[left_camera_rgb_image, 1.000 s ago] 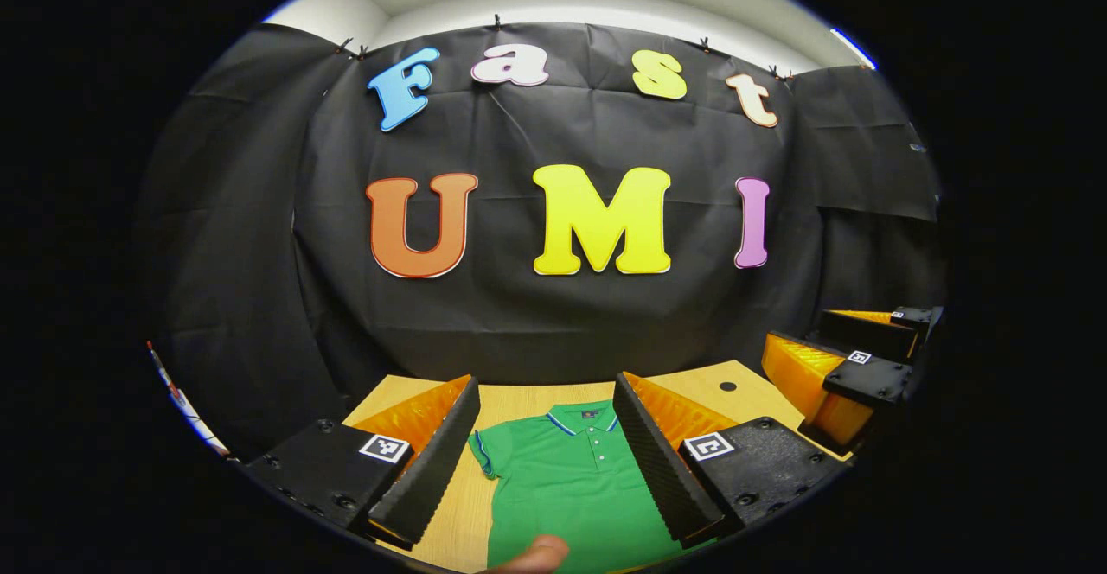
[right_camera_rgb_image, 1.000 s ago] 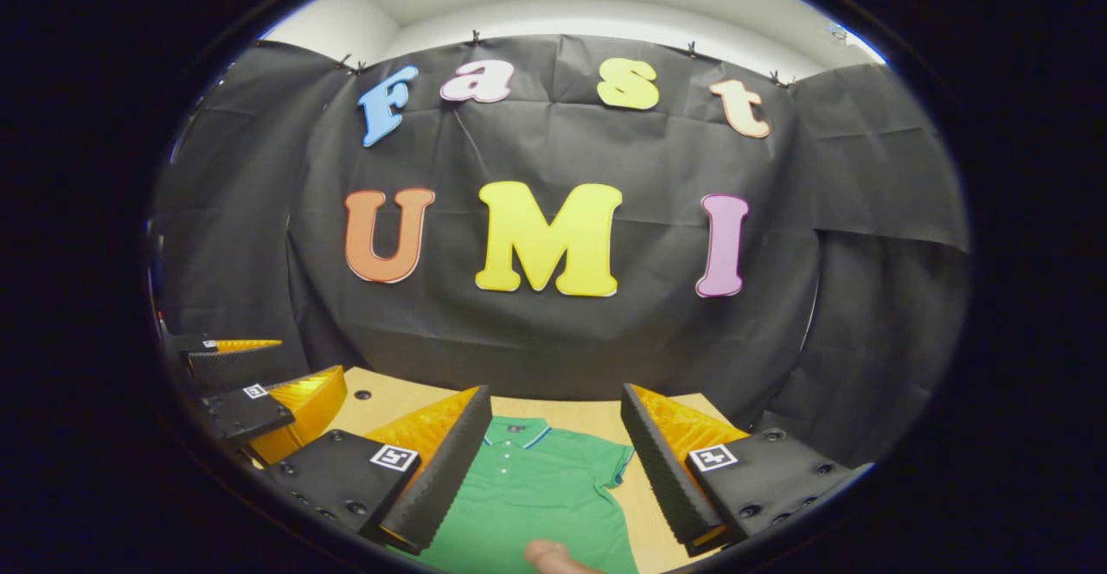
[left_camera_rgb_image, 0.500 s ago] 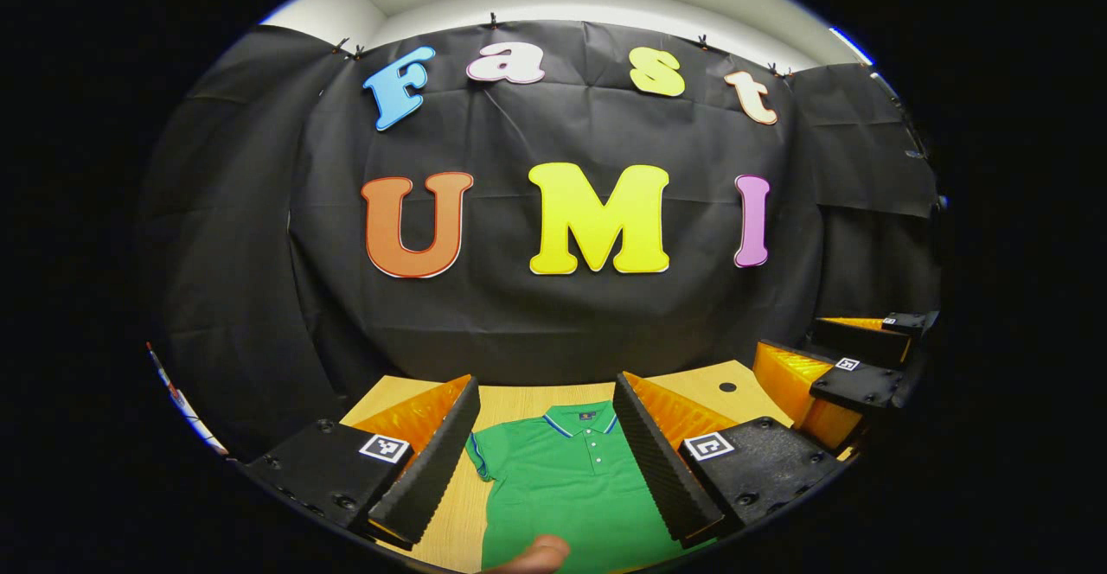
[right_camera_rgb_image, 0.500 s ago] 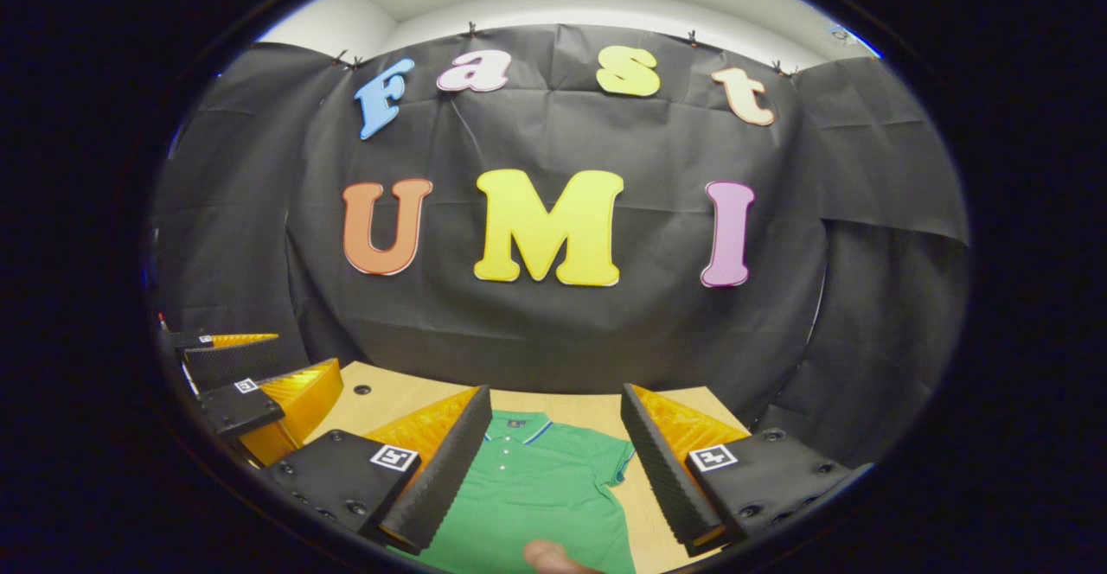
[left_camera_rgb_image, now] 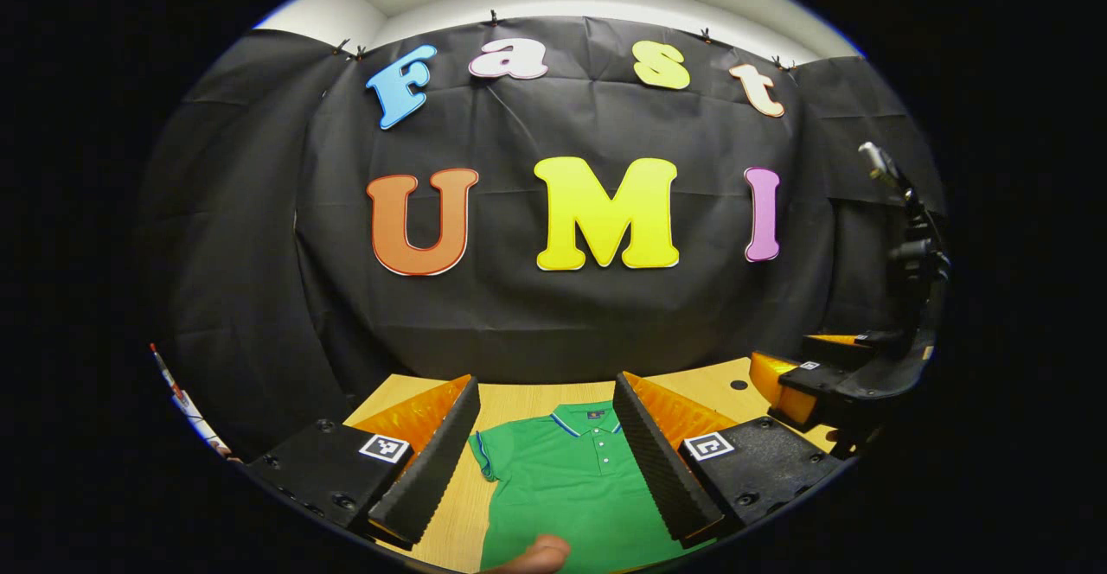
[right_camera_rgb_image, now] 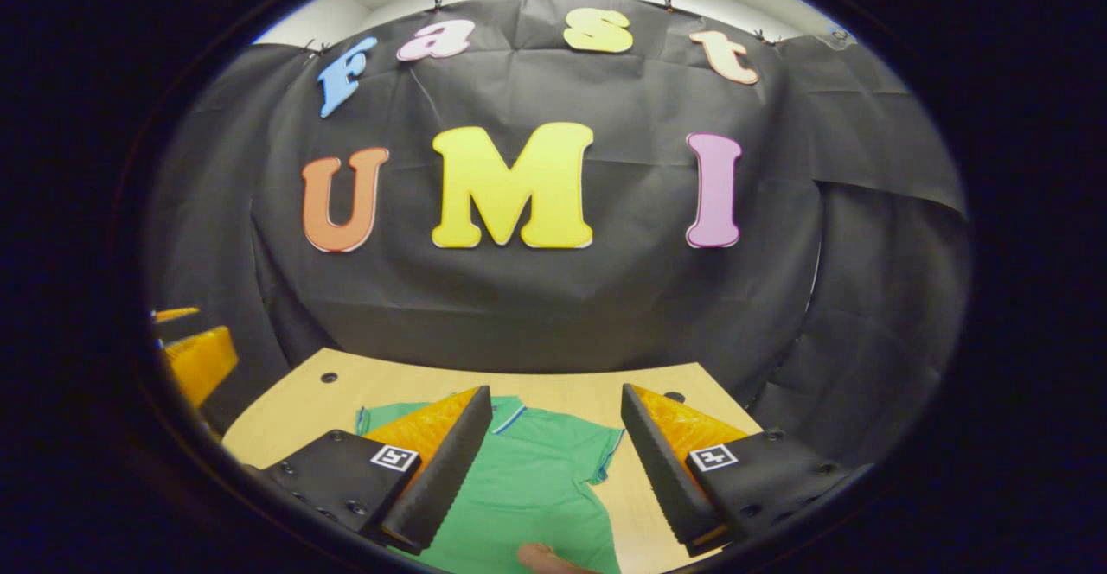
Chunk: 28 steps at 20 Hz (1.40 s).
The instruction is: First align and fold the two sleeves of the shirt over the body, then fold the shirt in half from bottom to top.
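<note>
A green polo shirt (left_camera_rgb_image: 566, 483) lies flat on the wooden table (left_camera_rgb_image: 519, 401), collar toward the far wall, both short sleeves spread out. My left gripper (left_camera_rgb_image: 545, 385) hovers open above its upper chest, with the left sleeve (left_camera_rgb_image: 481, 455) showing between the fingers. In the right gripper view the shirt (right_camera_rgb_image: 527, 492) lies below my right gripper (right_camera_rgb_image: 555, 394), which is also open and empty over the collar and right sleeve (right_camera_rgb_image: 607, 455). The right gripper (left_camera_rgb_image: 800, 377) appears at the right edge of the left gripper view. The left gripper (right_camera_rgb_image: 197, 356) appears at the far left of the right gripper view.
A fingertip (left_camera_rgb_image: 540, 552) of the holding hand pokes in at the bottom of each view. The table (right_camera_rgb_image: 285, 414) has small round holes (right_camera_rgb_image: 329, 377) near its back corners. Black cloth closes off the table's far side.
The right gripper has lifted and tipped downward, so more of the table and shirt shows in its view. The left gripper has barely moved. Both stay open.
</note>
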{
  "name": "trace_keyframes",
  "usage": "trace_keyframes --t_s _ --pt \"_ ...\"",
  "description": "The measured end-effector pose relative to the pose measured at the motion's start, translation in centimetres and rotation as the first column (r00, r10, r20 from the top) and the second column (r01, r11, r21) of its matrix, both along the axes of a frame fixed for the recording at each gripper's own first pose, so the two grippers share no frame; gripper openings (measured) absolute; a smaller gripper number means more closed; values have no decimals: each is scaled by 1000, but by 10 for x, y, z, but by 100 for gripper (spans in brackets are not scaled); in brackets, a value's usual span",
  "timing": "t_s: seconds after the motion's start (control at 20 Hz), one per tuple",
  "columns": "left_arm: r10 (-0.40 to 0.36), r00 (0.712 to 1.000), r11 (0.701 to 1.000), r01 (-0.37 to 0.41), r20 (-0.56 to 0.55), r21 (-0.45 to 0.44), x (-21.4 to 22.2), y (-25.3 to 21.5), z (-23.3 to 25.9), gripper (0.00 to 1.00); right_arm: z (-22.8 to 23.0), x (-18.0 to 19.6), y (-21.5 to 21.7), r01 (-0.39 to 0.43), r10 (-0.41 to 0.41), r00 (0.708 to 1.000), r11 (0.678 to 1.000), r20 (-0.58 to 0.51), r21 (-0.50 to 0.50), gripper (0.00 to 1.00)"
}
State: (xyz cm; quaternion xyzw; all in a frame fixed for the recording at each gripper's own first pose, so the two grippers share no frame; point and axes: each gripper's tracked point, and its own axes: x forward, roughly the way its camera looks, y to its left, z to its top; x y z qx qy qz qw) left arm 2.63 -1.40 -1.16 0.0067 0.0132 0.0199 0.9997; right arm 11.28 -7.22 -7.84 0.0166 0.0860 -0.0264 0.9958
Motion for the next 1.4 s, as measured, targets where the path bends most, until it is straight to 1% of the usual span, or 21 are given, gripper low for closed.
trace_keyframes --t_s 0.05,0.15,0.25,0.45,0.5,0.6,0.65,0.7,0.75,0.8,0.9,0.95,1.0,1.05,1.1,1.15,1.2,1.25,1.3,1.35,1.4 --pt "4 1000 1000 -4 -13 -6 1 0 -4 99 -15 13 -7 9 -9 1000 1000 -29 3 98" --pt "19 999 1000 -20 -47 -21 2 0 -13 99 -42 38 -25 52 -50 995 998 -88 20 98" --pt "47 997 999 -48 -64 -18 1 3 -17 99 -70 66 -34 76 -68 989 995 -134 57 98" --pt "106 989 994 -107 -99 -3 2 9 -24 99 -135 116 -51 115 -92 962 990 -257 76 98" --pt "119 987 993 -119 -110 1 3 10 -25 99 -151 126 -58 142 -112 949 986 -294 83 98" --pt "131 983 991 -131 -125 11 4 8 -28 99 -182 145 -65 165 -115 927 980 -358 111 98" --pt "134 982 991 -134 -135 10 5 7 -30 99 -198 153 -72 175 -120 912 979 -393 106 98" --pt "138 980 990 -139 -147 1 5 6 -34 100 -214 160 -73 166 -103 897 980 -430 111 98" --pt "145 977 989 -149 -159 -13 5 6 -38 99 -230 166 -71 154 -80 876 981 -475 119 98" --pt "152 973 987 -159 -176 -29 6 7 -45 99 -247 167 -72 153 -63 846 980 -530 128 96" --pt "174 959 981 -189 -222 -48 4 9 -61 99 -269 174 -76 167 -43 809 973 -586 159 97" --pt "185 953 978 -203 -240 -52 2 12 -68 99 -279 179 -83 184 -56 797 971 -601 152 95" --pt "197 947 975 -217 -252 -52 3 14 -71 99 -284 180 -88 195 -62 787 969 -614 153 89" --pt "203 944 974 -223 -260 -49 2 15 -73 99 -286 183 -90 210 -64 776 964 -627 161 89" --pt "207 942 973 -226 -263 -44 2 15 -76 99 -282 186 -92 215 -67 784 962 -617 169 89" --pt "209 941 973 -227 -268 -39 2 15 -78 100 -284 191 -95 214 -63 782 961 -621 173 89" --pt "207 939 974 -225 -275 -37 1 15 -83 99 -285 191 -94 216 -58 770 961 -635 174 77" --pt "202 937 974 -221 -284 -37 0 13 -86 99 -283 196 -92 210 -51 773 961 -632 178 80" --pt "200 936 975 -220 -290 -37 -2 13 -89 100 -284 199 -91 205 -45 771 962 -636 180 67" --pt "197 934 975 -218 -299 -36 -3 10 -91 99 -283 199 -95 217 -66 762 963 -644 158 59" --pt "200 932 975 -220 -301 -32 -4 11 -92 99 -285 205 -94 213 -64 757 965 -650 152 51"
